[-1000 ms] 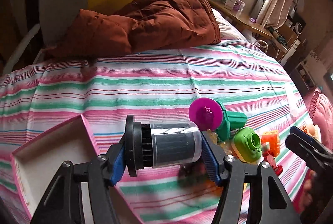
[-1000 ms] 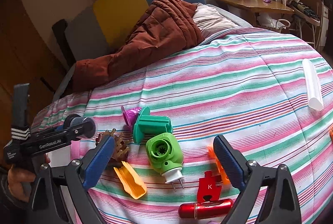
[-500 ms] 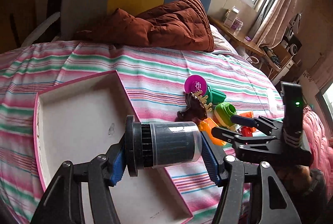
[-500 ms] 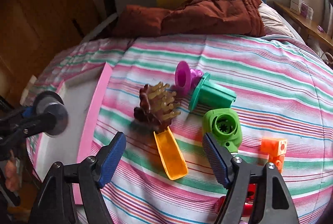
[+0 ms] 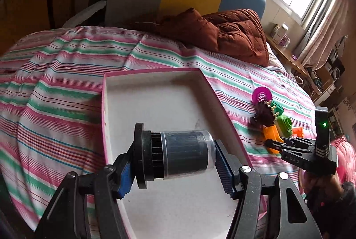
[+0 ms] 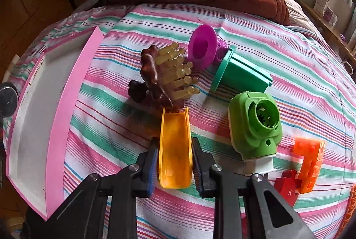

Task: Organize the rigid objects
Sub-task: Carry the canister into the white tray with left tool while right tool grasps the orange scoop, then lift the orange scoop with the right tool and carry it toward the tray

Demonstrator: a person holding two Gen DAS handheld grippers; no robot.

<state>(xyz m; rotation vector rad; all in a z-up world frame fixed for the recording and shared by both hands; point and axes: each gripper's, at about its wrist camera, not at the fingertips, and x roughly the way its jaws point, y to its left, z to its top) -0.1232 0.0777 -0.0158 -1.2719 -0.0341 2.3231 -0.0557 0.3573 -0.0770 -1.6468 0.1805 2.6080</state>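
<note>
Between the blue pads of the left gripper (image 5: 175, 166) a dark cylinder (image 5: 178, 154) lies sideways, pinched end to end, black flange against the left pad and clear cap against the right. It hangs over the near part of the pink-rimmed tray (image 5: 155, 105), whose white floor is bare. To do this step well, lower the cylinder until it almost touches the floor before spreading the fingers, since a round body dropped on its side is likely to roll toward a wall; setting it close to a corner leaves room for what follows.

Over on the bedspread (image 6: 278, 56), just beyond the tray's right rim, the right gripper (image 6: 174, 159) has its fingers drawn in on the long sides of the orange scoop (image 6: 175, 147), nearly touching; I cannot tell whether the grip is firm yet. The scoop's walls look thin, so squeeze gently and lift straight up. Its far end touches the brown massage brush (image 6: 155, 81), which may drag along if the scoop is pulled sideways. Farther off lie the green plug-in device (image 6: 255, 123), the purple funnel (image 6: 201, 47) and the teal cup (image 6: 242, 75), awaiting their turn.
</note>
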